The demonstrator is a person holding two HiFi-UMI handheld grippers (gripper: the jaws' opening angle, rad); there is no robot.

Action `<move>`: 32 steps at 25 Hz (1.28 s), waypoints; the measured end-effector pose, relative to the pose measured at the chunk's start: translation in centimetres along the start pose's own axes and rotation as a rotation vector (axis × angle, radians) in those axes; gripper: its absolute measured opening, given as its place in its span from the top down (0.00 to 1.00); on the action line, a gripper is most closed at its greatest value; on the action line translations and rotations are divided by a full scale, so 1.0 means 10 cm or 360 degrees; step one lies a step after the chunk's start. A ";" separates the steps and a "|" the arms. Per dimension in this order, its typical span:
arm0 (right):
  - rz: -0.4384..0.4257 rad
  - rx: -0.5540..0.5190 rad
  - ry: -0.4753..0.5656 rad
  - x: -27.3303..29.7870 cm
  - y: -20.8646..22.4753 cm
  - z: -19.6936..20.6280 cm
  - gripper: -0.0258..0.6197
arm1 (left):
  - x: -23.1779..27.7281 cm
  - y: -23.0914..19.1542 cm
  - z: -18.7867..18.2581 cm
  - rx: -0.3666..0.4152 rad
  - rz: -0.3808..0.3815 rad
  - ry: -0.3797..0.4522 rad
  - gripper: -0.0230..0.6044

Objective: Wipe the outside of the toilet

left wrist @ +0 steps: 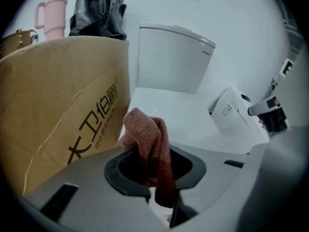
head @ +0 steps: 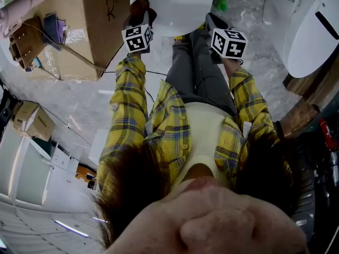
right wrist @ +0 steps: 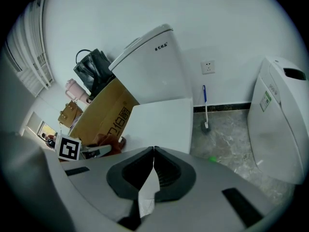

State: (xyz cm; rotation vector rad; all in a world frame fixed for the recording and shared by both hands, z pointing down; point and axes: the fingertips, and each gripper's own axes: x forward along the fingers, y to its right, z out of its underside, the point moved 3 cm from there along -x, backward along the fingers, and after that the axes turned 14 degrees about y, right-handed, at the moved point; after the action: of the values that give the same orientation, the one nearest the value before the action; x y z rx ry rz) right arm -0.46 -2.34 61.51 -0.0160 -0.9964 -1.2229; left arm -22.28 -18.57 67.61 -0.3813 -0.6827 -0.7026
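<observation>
The white toilet (left wrist: 170,61) stands against the wall with its lid (left wrist: 166,115) down. My left gripper (left wrist: 153,170) is shut on a red-brown cloth (left wrist: 150,144), which hangs out in front of the jaws just short of the lid's near left corner. My right gripper (right wrist: 153,153) is shut on a white tissue (right wrist: 148,190), held before the lid (right wrist: 161,122) and apart from it. In the head view both grippers (head: 139,21) (head: 216,21) reach toward the lid (head: 175,4), each side of the person's legs.
A big cardboard box (left wrist: 58,105) stands close against the toilet's left side, with a pink cup (left wrist: 50,14) and a black bag (left wrist: 99,13) on it. A second white toilet (right wrist: 280,120) is at the right. A toilet brush (right wrist: 205,111) leans on the wall between them.
</observation>
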 end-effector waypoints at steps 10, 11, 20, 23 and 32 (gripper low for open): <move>0.0041 0.0041 0.0000 -0.03 0.10 0.02 0.92 | 0.14 0.57 0.11 0.0074 0.0237 -0.0090 0.81; 0.0046 0.0047 0.0000 -0.03 0.11 0.03 0.92 | 0.16 0.63 0.13 0.0077 0.0262 -0.0103 0.81; 0.0088 0.0096 0.0018 -0.04 0.19 0.03 0.92 | 0.27 1.25 0.21 0.0202 0.0530 -0.0160 0.81; 0.0108 0.0109 0.0022 -0.08 0.24 0.05 0.92 | 0.28 1.48 0.23 0.0252 0.0637 -0.0197 0.81; 0.0168 0.0154 0.0044 -0.20 0.39 0.06 0.92 | 0.31 2.03 0.25 0.0334 0.0859 -0.0219 0.81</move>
State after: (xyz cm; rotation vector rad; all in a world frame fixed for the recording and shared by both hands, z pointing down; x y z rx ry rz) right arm 2.21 1.04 62.41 0.0239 -1.0173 -1.0754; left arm -7.45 -4.27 69.60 -0.3998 -0.7343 -0.0921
